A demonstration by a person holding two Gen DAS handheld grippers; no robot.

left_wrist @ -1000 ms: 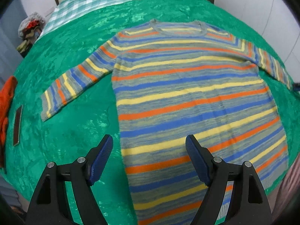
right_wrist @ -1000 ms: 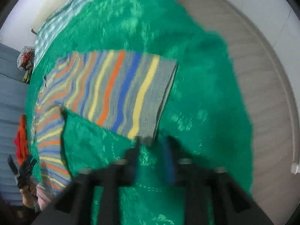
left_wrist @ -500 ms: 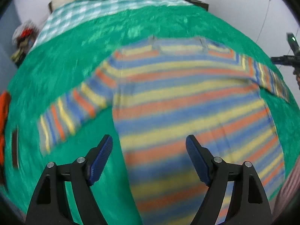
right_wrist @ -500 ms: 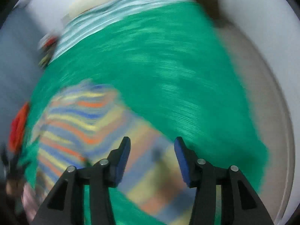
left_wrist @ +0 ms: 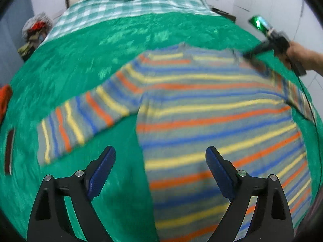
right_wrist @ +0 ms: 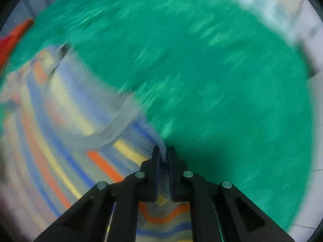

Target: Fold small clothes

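Left wrist view shows us the striped sweater [left_wrist: 212, 109] spread flat on the green blanket [left_wrist: 80, 64]; our left gripper [left_wrist: 160, 171] gapes wide, our right gripper [right_wrist: 163, 157] pinches its shoulder.

My matt black plastic left gripper [left_wrist: 160, 168], blue rubbery pads [left_wrist: 102, 170], shiny metal rivets. Soft knit striped grey-yellow-orange-blue sweater [left_wrist: 212, 121] w/ fine ribbing, on plush, slightly glossy green velvet-like blanket [left_wrist: 80, 64].
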